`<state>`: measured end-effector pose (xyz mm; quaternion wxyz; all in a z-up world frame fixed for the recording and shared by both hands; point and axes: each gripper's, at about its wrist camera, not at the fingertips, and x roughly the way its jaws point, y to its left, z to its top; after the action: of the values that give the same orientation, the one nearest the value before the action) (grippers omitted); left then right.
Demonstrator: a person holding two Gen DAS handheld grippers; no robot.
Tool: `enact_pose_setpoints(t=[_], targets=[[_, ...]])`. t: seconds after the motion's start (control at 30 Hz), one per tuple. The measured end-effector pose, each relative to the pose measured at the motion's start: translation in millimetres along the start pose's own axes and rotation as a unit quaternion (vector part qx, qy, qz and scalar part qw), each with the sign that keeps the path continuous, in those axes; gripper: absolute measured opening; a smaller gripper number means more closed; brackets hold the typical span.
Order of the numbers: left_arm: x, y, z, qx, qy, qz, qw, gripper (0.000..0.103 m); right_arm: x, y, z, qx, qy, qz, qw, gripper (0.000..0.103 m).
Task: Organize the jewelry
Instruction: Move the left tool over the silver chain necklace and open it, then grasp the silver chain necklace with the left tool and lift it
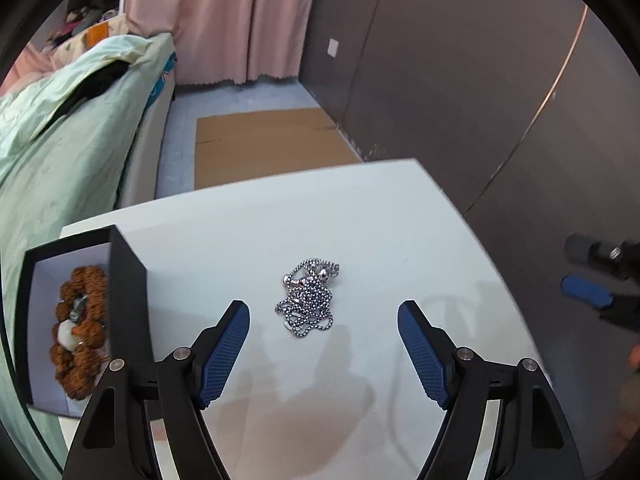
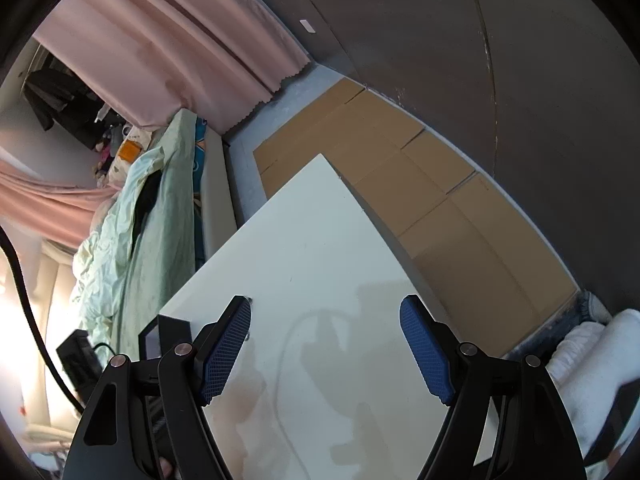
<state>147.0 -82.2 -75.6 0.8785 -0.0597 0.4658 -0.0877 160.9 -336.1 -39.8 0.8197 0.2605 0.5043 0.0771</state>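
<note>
A tangled silver chain necklace [image 1: 309, 298] lies on the white table [image 1: 360, 216], just ahead of and between the fingers of my left gripper [image 1: 323, 311], which is open and empty. A black box [image 1: 127, 280] with a white inside stands at the table's left edge and holds a brown beaded bracelet [image 1: 78, 324] with a pale stone. My right gripper [image 2: 325, 309] is open and empty over the bare table [image 2: 312, 240]; its blue pad also shows at the right edge of the left wrist view [image 1: 586, 290]. The box's corner [image 2: 160, 336] shows behind its left finger.
A bed with a pale green cover [image 1: 52, 152] runs along the table's left side. Flattened cardboard [image 1: 272, 144] lies on the floor beyond the table. A dark wall [image 1: 480, 80] stands to the right and pink curtains [image 1: 224, 16] hang at the back.
</note>
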Motion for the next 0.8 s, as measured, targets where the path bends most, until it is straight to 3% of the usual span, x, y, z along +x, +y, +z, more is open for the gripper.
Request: enact_pose_setpoints(t=[0.17, 0.47, 0.57, 0.6, 0.63, 0.7, 0.8], targets=[[24, 0, -1, 0.011, 0.031, 0.02, 0.9992, 0.075, 9, 0, 4, 0.007, 0.008, 0.0, 1.0, 0.077], [46, -6, 0, 0.039, 0.041, 0.052, 0.997, 0.072, 16, -1, 8, 0.014, 0.018, 0.003, 1.0, 0.077], [46, -6, 1, 0.044, 0.034, 0.065, 0.9963, 0.06, 17, -1, 8, 0.013, 0.02, -0.001, 1.0, 0.077], [45, -5, 0, 0.044, 0.032, 0.068, 0.9962, 0.048, 17, -1, 7, 0.013, 0.021, -0.002, 1.0, 0.077], [42, -4, 0, 0.043, 0.029, 0.068, 0.9963, 0.029, 17, -2, 7, 0.012, 0.022, -0.002, 1.0, 0.077], [39, -1, -1, 0.035, 0.034, 0.054, 0.9973, 0.014, 16, -1, 7, 0.012, 0.023, 0.0, 1.0, 0.077], [33, 2, -4, 0.03, 0.024, 0.054, 0.9978, 0.013, 14, 1, 5, 0.009, 0.021, 0.004, 1.0, 0.077]])
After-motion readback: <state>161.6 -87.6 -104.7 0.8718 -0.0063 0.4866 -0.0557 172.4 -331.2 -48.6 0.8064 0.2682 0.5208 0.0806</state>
